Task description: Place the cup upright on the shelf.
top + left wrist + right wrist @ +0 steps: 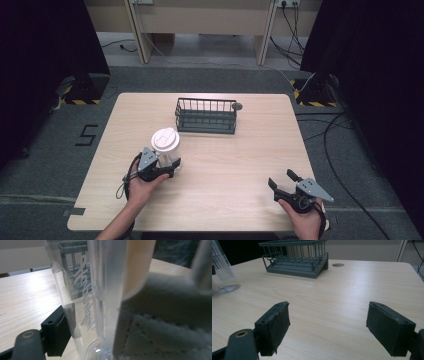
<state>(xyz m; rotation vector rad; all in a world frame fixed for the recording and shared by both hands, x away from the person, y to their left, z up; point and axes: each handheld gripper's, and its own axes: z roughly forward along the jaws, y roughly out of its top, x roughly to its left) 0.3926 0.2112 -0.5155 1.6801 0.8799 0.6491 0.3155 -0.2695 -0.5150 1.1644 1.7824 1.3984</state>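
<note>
A clear plastic cup with a white lid stands on the wooden table at the left. My left gripper is shut on its lower body. In the left gripper view the cup, with white script on its wall, sits pressed between the two pads of my left gripper. My right gripper rests open near the table's front right edge. Nothing lies between the pads of my right gripper. The cup's base shows far left in the right gripper view.
A dark wire basket stands at the back middle of the table, also seen as the basket in the right gripper view. A round cable hole lies beside its right end. Black curtains and floor cables surround the table.
</note>
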